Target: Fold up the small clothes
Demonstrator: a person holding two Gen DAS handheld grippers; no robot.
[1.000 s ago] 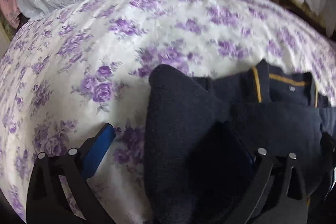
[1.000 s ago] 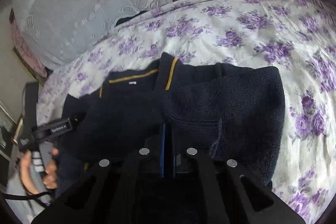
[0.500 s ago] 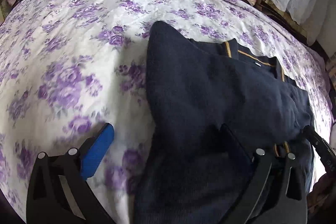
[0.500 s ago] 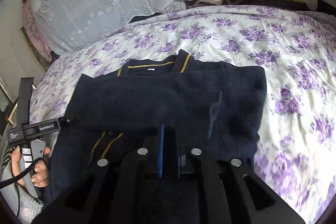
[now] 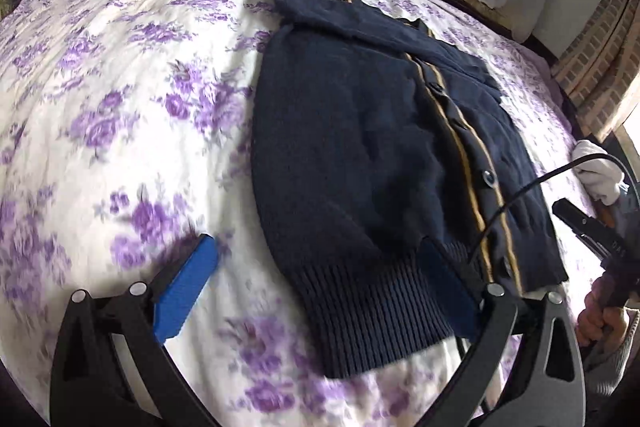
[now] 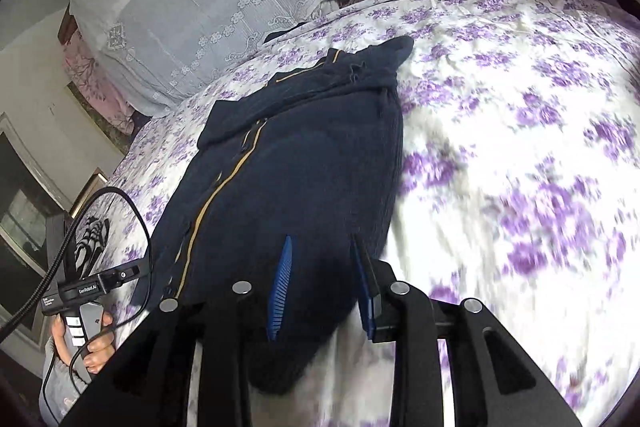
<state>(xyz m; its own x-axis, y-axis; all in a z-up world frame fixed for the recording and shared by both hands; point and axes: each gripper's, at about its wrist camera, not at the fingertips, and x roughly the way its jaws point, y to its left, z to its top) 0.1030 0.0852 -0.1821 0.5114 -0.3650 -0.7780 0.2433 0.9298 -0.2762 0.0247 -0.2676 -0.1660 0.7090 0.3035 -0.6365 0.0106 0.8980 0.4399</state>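
Navy knit cardigan with mustard placket trim (image 5: 360,155) lies on purple-flowered white bedsheet (image 5: 120,87); left gripper (image 5: 320,287) spread wide over its ribbed hem, right gripper (image 6: 324,283) opening astride cardigan cloth, pads not pressing it.

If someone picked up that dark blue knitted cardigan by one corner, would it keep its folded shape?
Probably not. The cardigan is soft knit that sags over the bedspread, so it would likely droop and unfold. Its thick ribbed hem suggests some weight for its size. The fuzzy knit should grip rather than slip, though pushing it may bunch it.
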